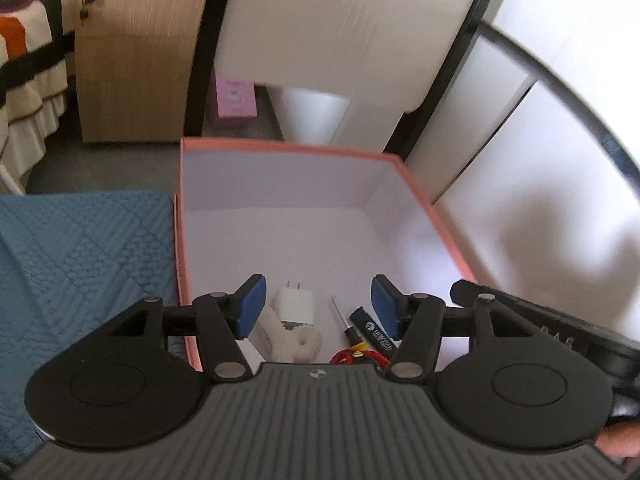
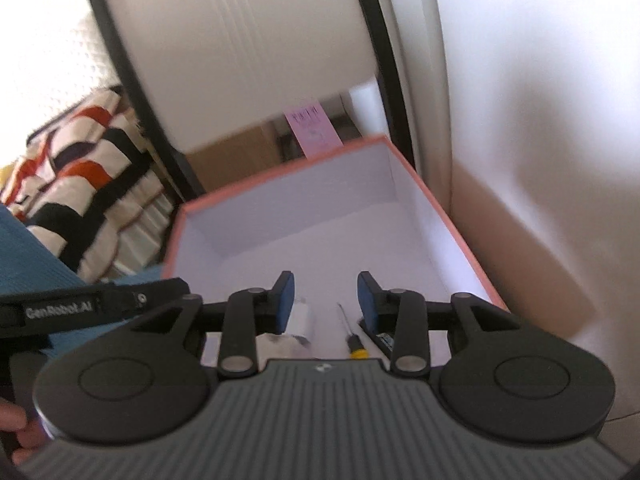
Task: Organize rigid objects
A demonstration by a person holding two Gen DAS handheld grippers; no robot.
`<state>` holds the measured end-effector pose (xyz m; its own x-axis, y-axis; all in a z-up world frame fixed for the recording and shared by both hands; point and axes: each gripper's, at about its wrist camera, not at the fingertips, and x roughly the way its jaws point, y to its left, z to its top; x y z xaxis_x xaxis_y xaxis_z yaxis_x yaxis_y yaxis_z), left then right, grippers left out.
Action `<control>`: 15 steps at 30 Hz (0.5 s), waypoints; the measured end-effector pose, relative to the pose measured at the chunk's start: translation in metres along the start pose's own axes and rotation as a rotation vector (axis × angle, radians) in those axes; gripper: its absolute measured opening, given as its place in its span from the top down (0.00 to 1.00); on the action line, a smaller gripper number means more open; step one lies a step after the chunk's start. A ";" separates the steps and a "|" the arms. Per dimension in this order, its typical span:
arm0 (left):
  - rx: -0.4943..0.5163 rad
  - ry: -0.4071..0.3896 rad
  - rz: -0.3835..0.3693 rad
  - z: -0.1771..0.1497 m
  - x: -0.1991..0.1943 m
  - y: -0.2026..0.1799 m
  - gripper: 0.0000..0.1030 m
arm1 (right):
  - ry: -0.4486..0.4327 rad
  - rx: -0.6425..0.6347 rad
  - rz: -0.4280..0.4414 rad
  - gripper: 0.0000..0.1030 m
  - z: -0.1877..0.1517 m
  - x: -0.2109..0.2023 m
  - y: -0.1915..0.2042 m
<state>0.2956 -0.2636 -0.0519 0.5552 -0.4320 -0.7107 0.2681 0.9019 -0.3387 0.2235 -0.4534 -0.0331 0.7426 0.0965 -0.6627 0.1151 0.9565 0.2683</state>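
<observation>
A salmon-edged cardboard box [image 1: 280,146] with a white inside stands open in front of me. At its near end lie a white plug adapter [image 1: 295,303], a fuzzy cream item [image 1: 296,340], a small screwdriver [image 1: 345,320] with a yellow collar, a black battery-like stick [image 1: 374,330] and something red [image 1: 344,357]. My left gripper [image 1: 319,306] hovers open above them with nothing between its blue pads. The right gripper [image 2: 325,300] is also open and empty over the same box [image 2: 280,170]; the adapter [image 2: 301,316] and screwdriver [image 2: 350,330] show below it.
A blue quilted cushion [image 1: 80,260] lies left of the box. Behind stand a wooden cabinet [image 1: 136,64], a bed with a striped cover [image 1: 28,40], a pink box [image 1: 236,96] on the floor and a white chair with black frame [image 1: 344,24]. A white wall [image 2: 540,120] borders the right.
</observation>
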 end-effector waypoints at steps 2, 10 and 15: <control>0.015 -0.028 0.000 0.002 -0.020 -0.003 0.38 | -0.024 -0.003 0.013 0.63 0.005 -0.014 0.008; 0.041 -0.147 0.012 -0.004 -0.094 -0.002 0.35 | -0.108 -0.050 0.042 0.63 0.009 -0.072 0.042; 0.053 -0.195 -0.008 -0.013 -0.137 0.003 0.34 | -0.142 -0.063 0.050 0.63 0.000 -0.102 0.059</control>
<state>0.2105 -0.2018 0.0366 0.6933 -0.4358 -0.5739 0.3108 0.8994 -0.3075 0.1542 -0.4069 0.0504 0.8327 0.1092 -0.5429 0.0371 0.9672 0.2515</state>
